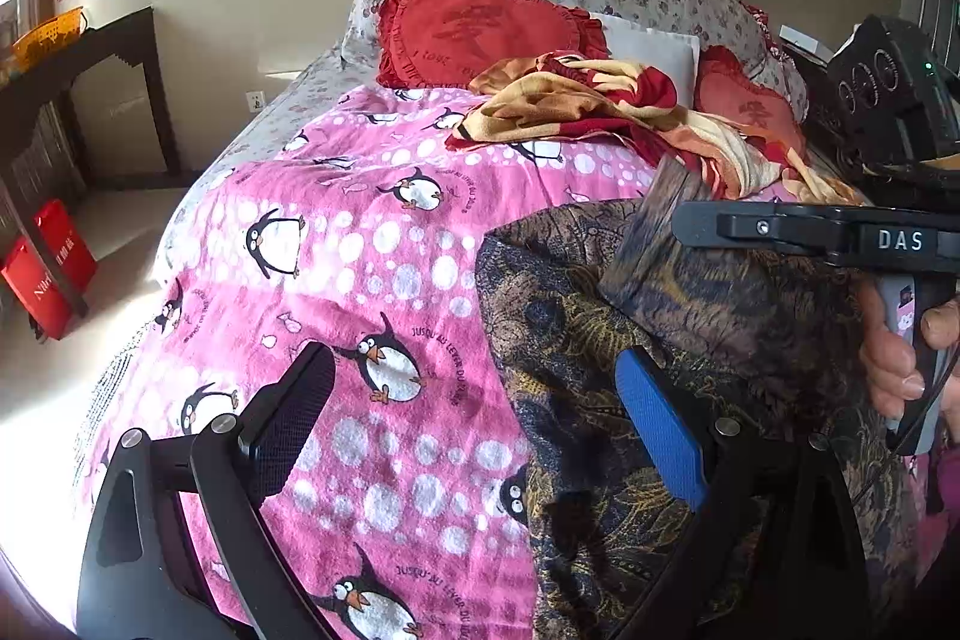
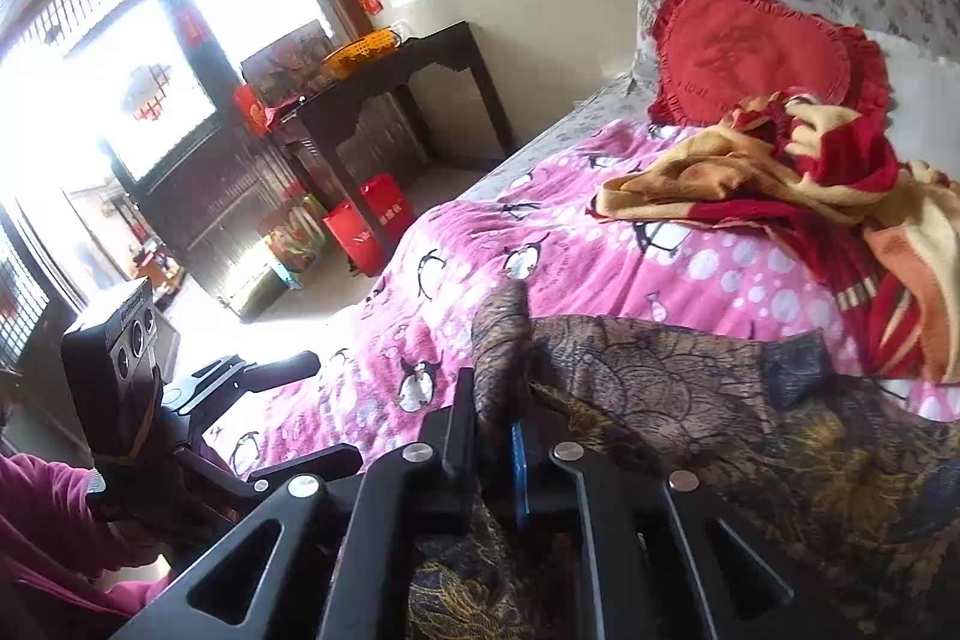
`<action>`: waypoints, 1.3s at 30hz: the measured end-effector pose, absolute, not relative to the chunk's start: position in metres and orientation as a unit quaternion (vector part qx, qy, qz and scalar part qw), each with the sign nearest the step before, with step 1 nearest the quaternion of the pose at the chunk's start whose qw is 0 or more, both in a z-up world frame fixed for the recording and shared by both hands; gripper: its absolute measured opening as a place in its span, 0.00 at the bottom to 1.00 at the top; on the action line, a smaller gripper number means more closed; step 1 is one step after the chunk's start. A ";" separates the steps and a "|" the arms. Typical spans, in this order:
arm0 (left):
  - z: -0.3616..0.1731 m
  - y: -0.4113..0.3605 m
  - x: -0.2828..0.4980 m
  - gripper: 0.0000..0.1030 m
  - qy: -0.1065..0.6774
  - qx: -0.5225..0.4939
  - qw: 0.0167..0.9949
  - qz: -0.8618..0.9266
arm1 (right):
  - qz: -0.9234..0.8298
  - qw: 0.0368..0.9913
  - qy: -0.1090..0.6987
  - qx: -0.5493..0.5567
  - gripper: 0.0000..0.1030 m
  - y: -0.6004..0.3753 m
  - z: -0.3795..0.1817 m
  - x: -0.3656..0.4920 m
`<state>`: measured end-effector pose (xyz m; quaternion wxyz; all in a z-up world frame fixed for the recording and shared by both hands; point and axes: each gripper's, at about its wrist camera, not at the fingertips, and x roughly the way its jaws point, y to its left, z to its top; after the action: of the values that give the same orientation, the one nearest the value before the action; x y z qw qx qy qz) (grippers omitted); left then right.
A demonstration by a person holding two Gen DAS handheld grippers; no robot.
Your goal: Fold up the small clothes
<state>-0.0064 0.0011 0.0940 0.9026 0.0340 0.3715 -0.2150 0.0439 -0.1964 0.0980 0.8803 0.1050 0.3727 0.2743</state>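
A dark brown-and-gold patterned garment [image 1: 690,400] lies on the pink penguin blanket [image 1: 372,280]. It also shows in the right wrist view [image 2: 750,430]. My left gripper [image 1: 474,412] is open, its blue finger [image 1: 660,436] over the garment's left part and its black finger [image 1: 288,418] over the blanket. My right gripper [image 2: 489,430] is shut on a fold of the garment [image 2: 501,340], which sticks up between the jaws. The right gripper also shows in the left wrist view [image 1: 660,232], holding the lifted fold.
A crumpled red-and-yellow cloth [image 1: 600,112] lies further up the bed, near red heart pillows [image 1: 480,22]. A dark side table [image 2: 384,100] and red bags [image 2: 372,226] stand left of the bed. The bed's left edge drops to the floor.
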 end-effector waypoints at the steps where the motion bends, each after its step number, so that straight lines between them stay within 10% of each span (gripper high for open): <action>1: 0.095 0.001 -0.006 0.92 0.368 0.033 0.903 -0.218 | 0.267 0.873 0.391 0.117 0.48 -0.200 0.093 0.049; 22: 0.057 -0.046 0.022 0.91 0.417 0.046 0.863 -0.281 | 0.044 0.887 0.393 0.239 0.60 -0.367 0.055 -0.176; 24: 0.054 -0.054 0.022 0.78 0.416 0.061 0.858 -0.297 | 0.048 0.886 0.390 0.245 0.60 -0.361 0.053 -0.179; 28: 0.050 -0.066 0.019 0.15 0.431 0.087 0.841 -0.316 | 0.056 0.884 0.388 0.255 0.60 -0.351 0.052 -0.177; 39: 0.146 -0.025 -0.060 0.06 0.380 0.056 0.831 -0.402 | 0.050 0.898 0.351 0.261 0.60 -0.353 0.070 -0.193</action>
<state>-0.0605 -0.0251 0.1457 0.8314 0.0563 0.3797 -0.4018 -0.1928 -0.3530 0.0704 0.8980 0.2611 0.3506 0.0499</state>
